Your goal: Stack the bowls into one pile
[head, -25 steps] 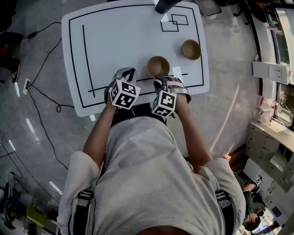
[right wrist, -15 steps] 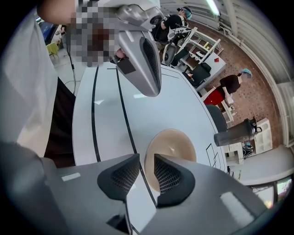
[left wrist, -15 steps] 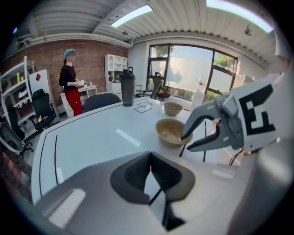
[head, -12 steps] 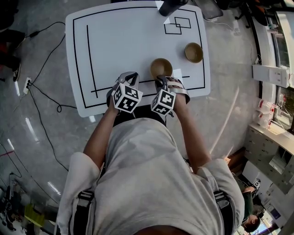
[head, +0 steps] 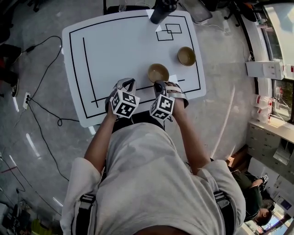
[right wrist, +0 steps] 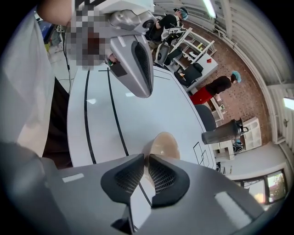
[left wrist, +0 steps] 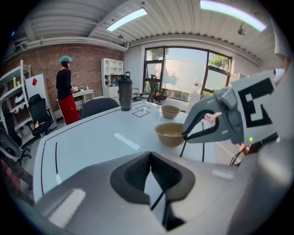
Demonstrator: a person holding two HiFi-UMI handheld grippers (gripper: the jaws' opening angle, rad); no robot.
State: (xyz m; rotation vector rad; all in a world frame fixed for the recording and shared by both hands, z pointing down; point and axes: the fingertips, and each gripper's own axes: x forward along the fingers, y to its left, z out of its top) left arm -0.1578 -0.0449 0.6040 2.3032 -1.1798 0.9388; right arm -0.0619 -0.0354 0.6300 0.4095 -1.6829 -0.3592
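Right tool (right wrist: 147, 161) has its jaws drawn nearly together, having just been closing. The near wall of the nearer round tan bowl (head: 158, 72) stands between the pads, and they look to be pinching its rim, one pad inside and one outside. Left tool (left wrist: 150, 159) is pressed fully together with nothing in it, held over the front edge of the white counter with black lines (head: 115, 41), just left of that bowl. The farther round tan bowl (head: 186, 55) sits apart, beyond and to the right, upright and empty. A dark cylindrical tumbler (head: 161, 9) stands at the counter's back edge.

Both bowls look stiff, thin-walled and light, with a smooth matte skin; whether wood or plastic I cannot tell. A rim pinch is the sensible hold, since the rounded body offers no flat. Held at one side only, the bowl will likely tip away from the pads, and the smooth wall could slide, so the pads should sit well down the wall. The bowls look alike in size, so one should nest in the other.
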